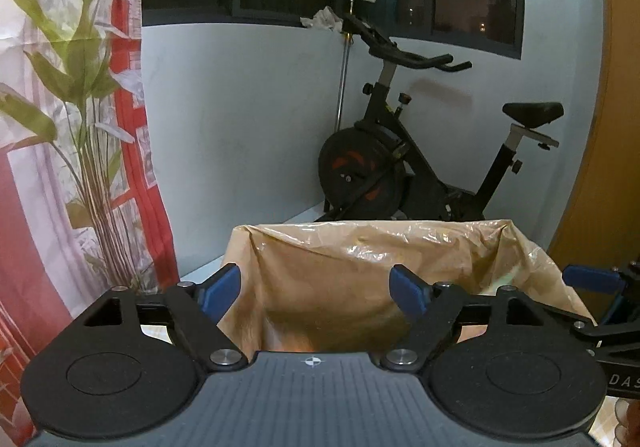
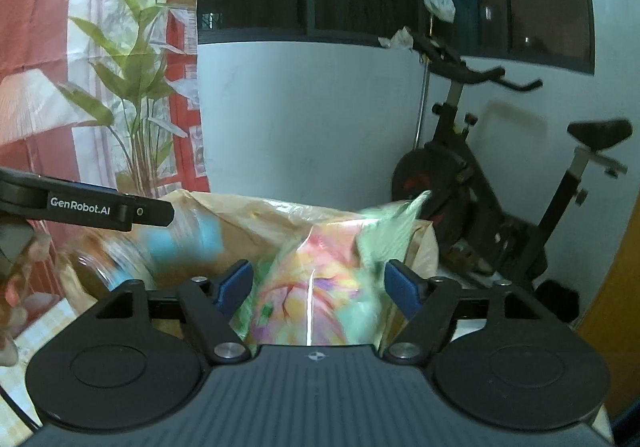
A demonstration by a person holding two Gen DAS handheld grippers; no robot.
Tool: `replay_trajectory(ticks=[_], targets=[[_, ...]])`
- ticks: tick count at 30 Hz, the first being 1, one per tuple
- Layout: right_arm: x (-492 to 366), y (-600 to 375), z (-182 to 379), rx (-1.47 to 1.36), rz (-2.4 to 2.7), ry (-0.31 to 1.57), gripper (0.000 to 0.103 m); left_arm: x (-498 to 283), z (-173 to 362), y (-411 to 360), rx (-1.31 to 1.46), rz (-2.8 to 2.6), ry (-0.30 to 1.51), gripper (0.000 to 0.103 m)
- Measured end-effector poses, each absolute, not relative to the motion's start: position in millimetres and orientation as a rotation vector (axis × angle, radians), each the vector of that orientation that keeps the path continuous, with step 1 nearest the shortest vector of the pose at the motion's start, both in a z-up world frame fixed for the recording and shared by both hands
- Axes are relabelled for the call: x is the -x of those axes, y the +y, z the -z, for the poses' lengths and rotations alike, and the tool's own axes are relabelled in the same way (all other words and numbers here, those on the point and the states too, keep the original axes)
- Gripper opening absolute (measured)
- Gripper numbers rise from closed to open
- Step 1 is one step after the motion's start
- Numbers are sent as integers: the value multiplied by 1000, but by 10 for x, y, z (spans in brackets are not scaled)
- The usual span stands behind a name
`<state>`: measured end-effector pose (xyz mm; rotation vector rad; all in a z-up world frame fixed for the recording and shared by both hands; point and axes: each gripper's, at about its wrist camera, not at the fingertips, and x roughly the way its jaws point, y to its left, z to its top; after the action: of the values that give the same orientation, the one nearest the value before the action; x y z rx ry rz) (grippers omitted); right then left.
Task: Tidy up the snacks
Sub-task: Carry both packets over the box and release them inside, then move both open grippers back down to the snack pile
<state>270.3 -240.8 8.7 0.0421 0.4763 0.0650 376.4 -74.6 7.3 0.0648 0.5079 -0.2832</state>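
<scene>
A box lined with a tan plastic bag [image 1: 360, 247] stands right in front of both grippers. My left gripper [image 1: 316, 279] is open over its near rim, with nothing between its blue pads. In the right wrist view a colourful snack packet [image 2: 320, 279] shows blurred between the jaws of my right gripper [image 2: 319, 275]. The jaws stand wide and the pads do not press on the packet. A blurred blue packet [image 2: 180, 243] hangs over the bag's left side, under a finger [image 2: 80, 207] of my left gripper. A blue pad [image 1: 592, 279] of the right gripper shows at the left view's right edge.
An exercise bike [image 1: 420, 167] stands against the pale wall behind the box. A red and white curtain with a plant print [image 1: 80, 127] hangs on the left, and a wooden door [image 1: 612, 127] is on the right. A checked cloth [image 2: 44, 323] covers the surface at lower left.
</scene>
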Motion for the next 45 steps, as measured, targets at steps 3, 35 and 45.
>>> replay_trajectory(ticks=[3, 35, 45], targets=[[-2636, -2403, -126, -50, -68, 466, 77, -3645, -133, -692, -51, 277, 504, 83], [-1190, -2248, 260, -165, -236, 527, 85, -1720, 713, 321, 107, 200, 691, 80], [-1022, -2192, 688, -70, -197, 632, 81, -1693, 1394, 229, 120, 209, 868, 71]])
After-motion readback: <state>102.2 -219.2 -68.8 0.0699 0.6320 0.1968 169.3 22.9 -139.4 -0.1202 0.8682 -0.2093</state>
